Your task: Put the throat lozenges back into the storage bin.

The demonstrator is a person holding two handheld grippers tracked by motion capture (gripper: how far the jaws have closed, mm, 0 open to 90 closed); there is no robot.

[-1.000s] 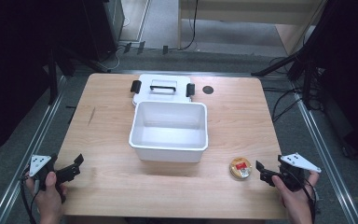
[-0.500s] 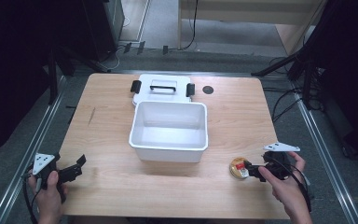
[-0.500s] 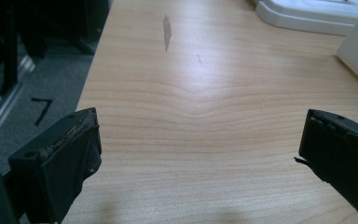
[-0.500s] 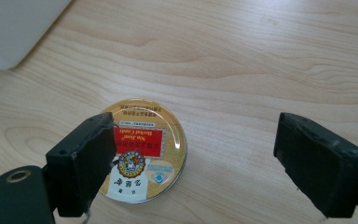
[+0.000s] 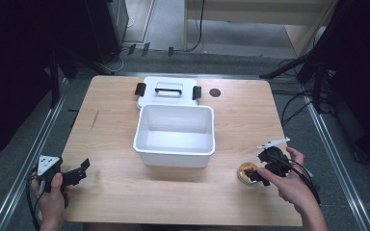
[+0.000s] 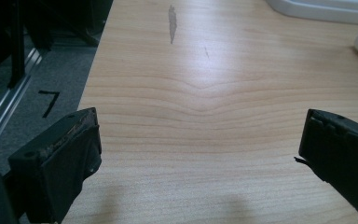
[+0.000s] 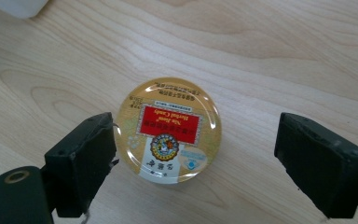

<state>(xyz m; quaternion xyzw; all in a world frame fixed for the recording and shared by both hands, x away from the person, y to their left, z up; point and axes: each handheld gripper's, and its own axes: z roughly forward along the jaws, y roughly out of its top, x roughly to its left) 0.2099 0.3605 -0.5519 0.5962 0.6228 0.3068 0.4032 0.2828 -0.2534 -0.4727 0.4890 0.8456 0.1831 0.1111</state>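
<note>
I read the scene from left to right. My left gripper sits low over the near-left corner of the light wooden table, its jaws spread wide with bare wood between them. Well ahead and to its right stands the white rectangular plastic tub, and behind that tub lies a white lid with a black handle and black clips. Further right, my right gripper hovers directly over the small round gold tin with a red label. Its jaws are released and straddle the tin; in the right gripper view one pad stands just beside the rim and the other well clear.
</note>
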